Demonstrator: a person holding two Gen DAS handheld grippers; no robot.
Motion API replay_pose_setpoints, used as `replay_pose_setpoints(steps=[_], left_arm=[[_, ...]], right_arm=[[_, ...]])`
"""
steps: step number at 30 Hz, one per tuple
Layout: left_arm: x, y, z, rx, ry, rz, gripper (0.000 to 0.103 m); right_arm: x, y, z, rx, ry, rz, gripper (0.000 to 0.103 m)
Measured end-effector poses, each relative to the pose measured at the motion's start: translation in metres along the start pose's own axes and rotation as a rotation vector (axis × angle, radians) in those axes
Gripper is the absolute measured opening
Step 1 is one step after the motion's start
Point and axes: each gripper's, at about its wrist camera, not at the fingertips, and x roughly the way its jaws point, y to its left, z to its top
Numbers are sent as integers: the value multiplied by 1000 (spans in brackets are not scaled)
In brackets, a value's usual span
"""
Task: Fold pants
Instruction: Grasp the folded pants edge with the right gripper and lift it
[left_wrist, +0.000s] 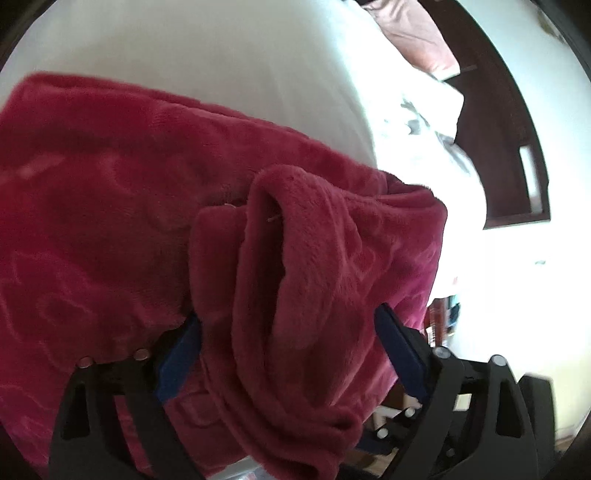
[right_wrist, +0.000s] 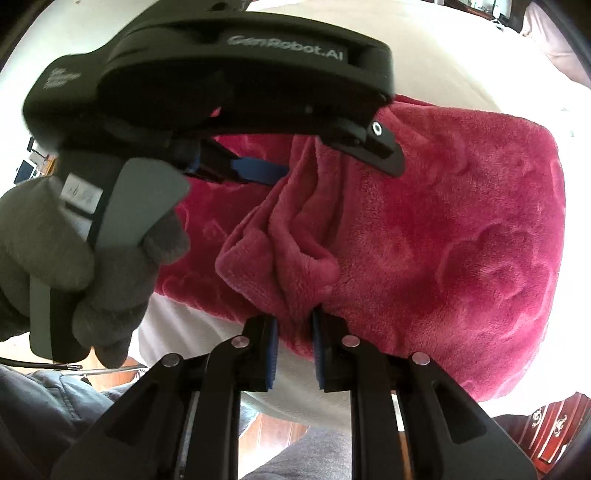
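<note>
The right hand-held gripper (right_wrist: 293, 347) pinches a bunched fold of the red pants (right_wrist: 443, 240) low in the frame. The left hand-held gripper (left_wrist: 288, 332) is spread wide around that fold, just above.

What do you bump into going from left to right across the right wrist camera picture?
Gloved hand squeezing the left gripper's handle → bunched fold of the red pants pinched by the right gripper → flat fuzzy stretch of the pants → dark red carved furniture in the bottom corner.

White bed (right_wrist: 424, 62); red fleece pants (right_wrist: 461, 240) on it.
</note>
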Motion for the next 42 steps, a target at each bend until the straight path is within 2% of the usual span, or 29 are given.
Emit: replay_pose_setpoints(steps=[1,2,3,4,8,11,13,14,15,17,22,27,30,34,38,40,42], left_arm=[[-4,5,3,-13,-4,6,65],[-6,9,5,-22,-1,19,50],[-10,14,6,-28,3,19,42],[-18,17,5,-28,-7,18,36],[-48,15,0,10,-72,63,28],[-69,17,-11,50,-123,140,27],[-79,25,-15,57,-140,183,25],[-78,26,-16,54,-143,191,25],[-78,30,-17,48,-147,203,24],[-77,39,-17,40,-154,242,24],[-60,41,-17,45,-154,288,24],[-54,37,-14,23,-172,309,24],[-52,33,-14,5,-184,318,24],[-48,26,-17,-8,-192,349,24],[-47,22,-18,-26,-203,388,28],[-45,20,-17,-44,-208,415,39],[-45,18,-16,-69,-213,436,44]], right_arm=[[0,-1,1,0,-1,3,16],[4,3,2,2,-3,10,16],[4,3,4,3,-4,27,16],[2,4,6,-2,-8,41,16],[1,16,14,-63,-21,85,16],[7,20,20,-91,-15,110,17],[13,19,23,-90,12,121,26],[15,17,25,-87,27,126,38],[15,14,25,-88,34,135,45],[8,7,26,-96,27,142,48],[-30,-35,26,-40,14,132,48],[-58,-102,20,85,-11,33,49],[-63,-144,31,166,-38,6,49],[-38,-175,67,157,-87,-20,48],[-10,-192,103,161,-85,-26,48],[7,-196,111,158,-62,-31,49],[19,-197,114,137,-51,-37,50]])
